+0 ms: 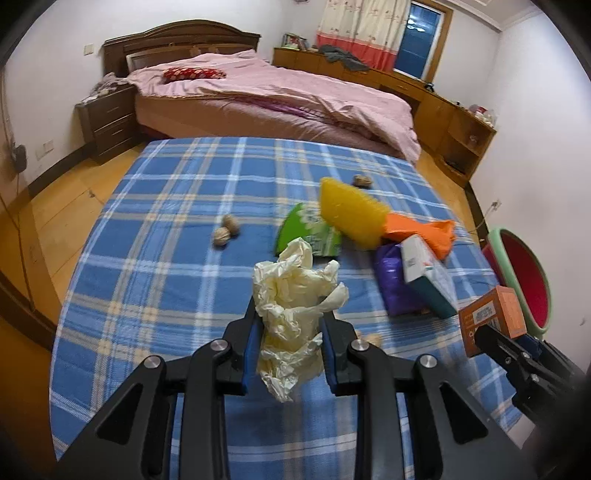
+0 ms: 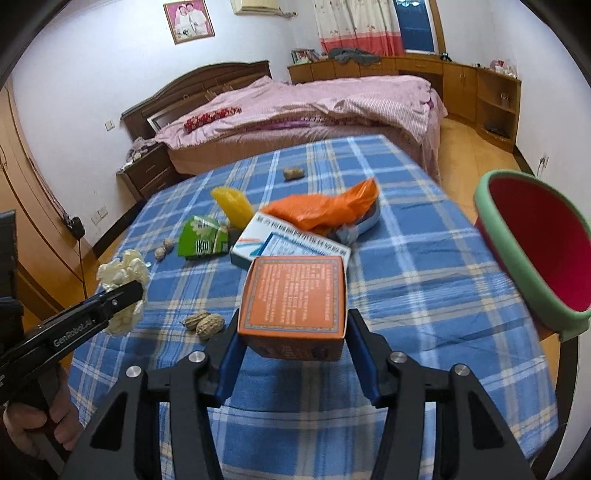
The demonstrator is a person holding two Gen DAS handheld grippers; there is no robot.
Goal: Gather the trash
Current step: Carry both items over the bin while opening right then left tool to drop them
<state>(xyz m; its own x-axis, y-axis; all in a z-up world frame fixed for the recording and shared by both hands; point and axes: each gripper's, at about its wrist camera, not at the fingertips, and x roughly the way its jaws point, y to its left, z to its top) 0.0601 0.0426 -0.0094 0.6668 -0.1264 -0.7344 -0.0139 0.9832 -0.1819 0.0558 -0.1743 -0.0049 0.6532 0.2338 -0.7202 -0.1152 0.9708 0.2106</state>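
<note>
While my left gripper (image 1: 291, 332) clamps crumpled cream paper (image 1: 291, 295) and my right gripper (image 2: 291, 343) clamps an orange cardboard box (image 2: 293, 295), much litter remains mid-tabletop; red green-rimmed bin (image 2: 532, 243) waits off its right edge.

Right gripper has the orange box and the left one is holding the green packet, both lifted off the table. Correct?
Not quite. The left gripper holds crumpled tissue, as the left wrist view shows; the green packet lies on the table. The right gripper does hold the orange box.

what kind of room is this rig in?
A home bedroom, most likely. A made-up bed with pink bedding and a wooden headboard, a nightstand beside it, and a framed portrait on the wall. The work surface is a table under a blue plaid cloth.
</note>
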